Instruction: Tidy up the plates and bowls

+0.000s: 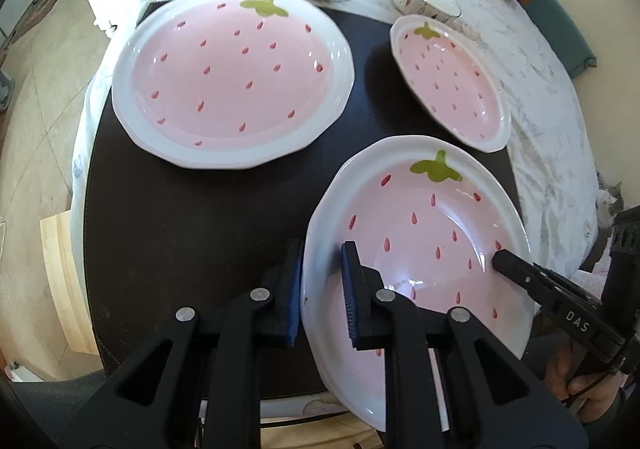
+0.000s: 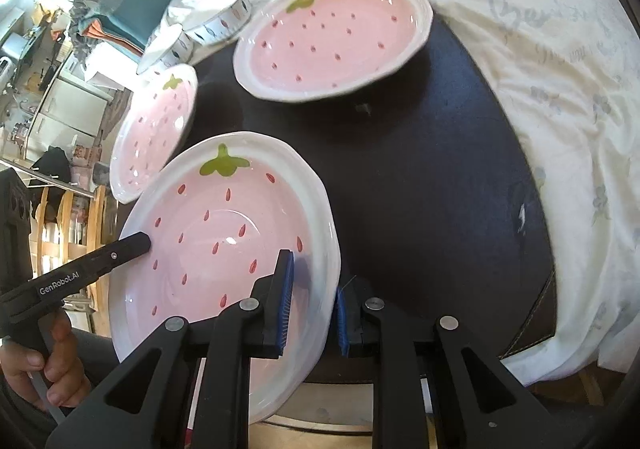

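Both grippers clamped on near plate rim – left, right – uneven lift could tilt it, slip, hit big plate

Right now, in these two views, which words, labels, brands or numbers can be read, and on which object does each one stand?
"DAS" - white letters on the black body of the right claw, seen in the left wrist view.
"GenRobot.AI" - white letters on the black body of the left claw, seen in the right wrist view.
Grey script printed on the white cloth: too faint and blurred to read.
Plates and bowls carry only painted patterns, no text.
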Demonstrator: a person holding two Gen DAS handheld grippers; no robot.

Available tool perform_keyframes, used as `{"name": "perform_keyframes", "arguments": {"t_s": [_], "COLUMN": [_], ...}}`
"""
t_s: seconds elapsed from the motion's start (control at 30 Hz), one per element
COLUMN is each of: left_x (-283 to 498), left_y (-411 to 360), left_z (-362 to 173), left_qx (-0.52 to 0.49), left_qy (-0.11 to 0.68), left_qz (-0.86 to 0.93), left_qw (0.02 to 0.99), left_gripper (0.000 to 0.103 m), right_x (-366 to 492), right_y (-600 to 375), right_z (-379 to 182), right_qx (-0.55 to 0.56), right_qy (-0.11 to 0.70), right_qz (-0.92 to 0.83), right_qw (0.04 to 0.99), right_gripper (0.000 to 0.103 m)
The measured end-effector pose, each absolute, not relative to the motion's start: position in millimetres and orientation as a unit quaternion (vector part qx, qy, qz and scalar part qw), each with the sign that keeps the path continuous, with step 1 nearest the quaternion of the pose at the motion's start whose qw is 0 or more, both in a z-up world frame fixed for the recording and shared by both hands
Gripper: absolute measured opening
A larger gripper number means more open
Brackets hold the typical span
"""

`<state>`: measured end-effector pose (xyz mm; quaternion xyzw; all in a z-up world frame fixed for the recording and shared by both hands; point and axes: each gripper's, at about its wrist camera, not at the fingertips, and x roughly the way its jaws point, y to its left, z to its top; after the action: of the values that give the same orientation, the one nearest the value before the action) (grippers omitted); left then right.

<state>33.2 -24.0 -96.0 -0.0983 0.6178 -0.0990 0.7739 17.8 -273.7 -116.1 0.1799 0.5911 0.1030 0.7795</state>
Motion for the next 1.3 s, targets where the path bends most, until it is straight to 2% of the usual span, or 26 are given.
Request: {"name": "perform_keyframes", "arguments": {"t_s": [0.3, 0.8, 1.03, 1.3], "left_x": [35, 62, 92, 145], "left_y": [-20, 42, 61, 63], "left_z": [-65, -20, -5, -11], "left_qx": [-0.09, -0.119, -0.107, -0.094], "left_qy": [0.583, 0.537, 0.525, 0.53], "left_qz": [-0.102, -0.059, -0.04, -0.035], "left_qw": [0.801, 0.833, 0.843, 0.842], "left_gripper": [0.013, 0.013, 0.013, 0.013], "right_x": [19, 68, 93, 142], "right_y": [-276, -227, -202, -192], "right_z": [-97, -61, -51, -50], "right_qx": [0.193, 0.19, 0.197, 0.185], "right_qy": [0.569, 0.535, 0.524, 0.527], "right_qz": [0.115, 0.16, 0.181, 0.184], "right_qw": [0.791, 0.808, 0.808, 0.809], "right_gripper": [0.02, 0.02, 0.019, 0.019]}}
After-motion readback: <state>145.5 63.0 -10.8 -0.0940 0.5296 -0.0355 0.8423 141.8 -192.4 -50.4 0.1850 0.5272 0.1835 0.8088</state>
